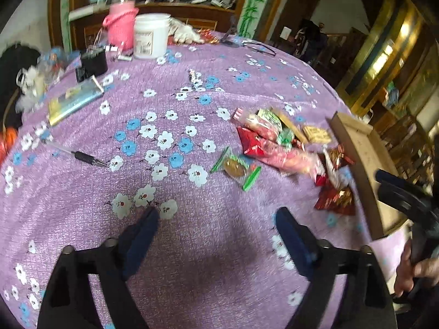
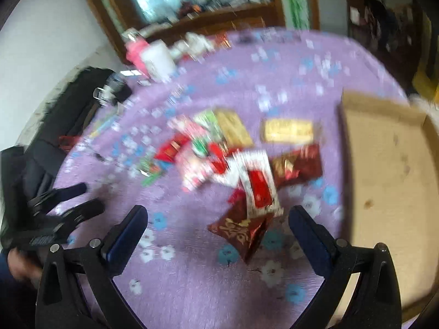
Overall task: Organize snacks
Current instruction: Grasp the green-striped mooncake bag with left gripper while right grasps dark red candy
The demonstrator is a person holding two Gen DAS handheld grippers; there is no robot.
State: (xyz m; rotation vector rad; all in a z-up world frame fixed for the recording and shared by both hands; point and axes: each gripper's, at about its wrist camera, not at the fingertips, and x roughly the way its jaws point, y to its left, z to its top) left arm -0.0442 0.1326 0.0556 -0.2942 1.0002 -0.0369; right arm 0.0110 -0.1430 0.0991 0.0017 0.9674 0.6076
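Note:
A pile of snack packets [image 1: 277, 142] lies on the purple flowered tablecloth, right of centre in the left wrist view; a clear packet with green ends [image 1: 236, 167] lies apart at its left. In the blurred right wrist view the pile [image 2: 233, 153] is ahead, with a dark red packet [image 2: 241, 233] nearest and two gold packets [image 2: 288, 130] behind. A shallow cardboard box [image 2: 384, 170] stands to the right; it also shows in the left wrist view [image 1: 362, 164]. My left gripper [image 1: 216, 216] is open and empty above bare cloth. My right gripper [image 2: 219, 213] is open and empty, just short of the dark red packet.
A pen [image 1: 82, 156], a book [image 1: 74, 101], a black box [image 1: 93, 61], a white tub [image 1: 151, 35] and a pink container [image 1: 120, 27] lie at the left and back of the table. Glasses [image 1: 258, 46] lie at the far edge. A black chair [image 2: 68, 109] stands left.

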